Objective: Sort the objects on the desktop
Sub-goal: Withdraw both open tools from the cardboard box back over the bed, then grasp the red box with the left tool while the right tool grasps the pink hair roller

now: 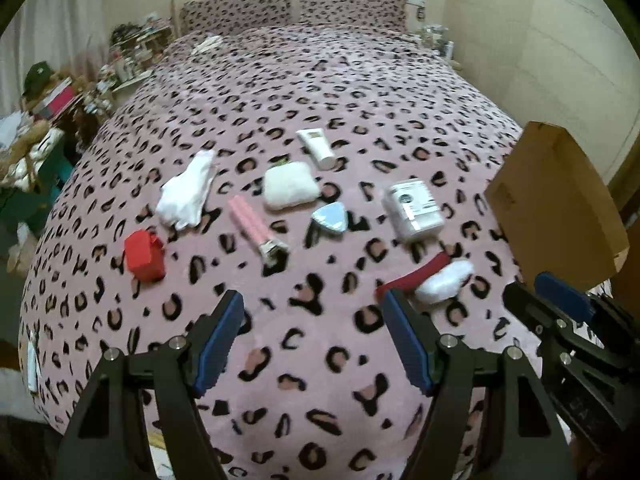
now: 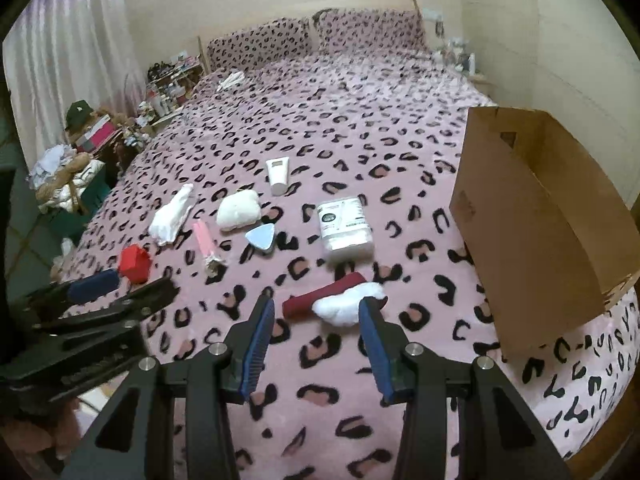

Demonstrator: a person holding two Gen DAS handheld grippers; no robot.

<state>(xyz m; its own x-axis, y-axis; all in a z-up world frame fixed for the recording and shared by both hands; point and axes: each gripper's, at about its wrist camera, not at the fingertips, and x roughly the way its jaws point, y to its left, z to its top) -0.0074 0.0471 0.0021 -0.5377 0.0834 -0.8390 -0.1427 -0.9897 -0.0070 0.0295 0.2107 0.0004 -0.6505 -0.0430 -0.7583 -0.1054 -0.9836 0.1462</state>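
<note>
Covering nearly all of both views: a bed under a pink leopard-print blanket, two matching pillows at twelve o'clock against the wall.

Standing upright on the blanket at three o'clock in the right wrist view: an open brown cardboard box, apart from every small item.

Tilted steeply down over the near edge of the bed: the left gripper, blue pads spread wide, bare blanket between them. Beside it, likewise pitched down: the right gripper, pads set narrower yet parted, holding nothing, fingertips framing the near end of a dark red roll and a white fluffy wad touching it, without visible contact.

Lying flat at the centre, just past the roll: a clear packet of white pads.

At ten o'clock from the packet: a white plush pouch; farther left, a crumpled white cloth.

At twelve o'clock from the pouch: a white tube, cap toward the camera.

At nine o'clock near the left gripper in the right wrist view: a small red box.

Between cloth and pouch: a pink stick-shaped item, dark end nearest.

Between pouch and packet: a small triangular mirror, reflecting pale blue.
</note>
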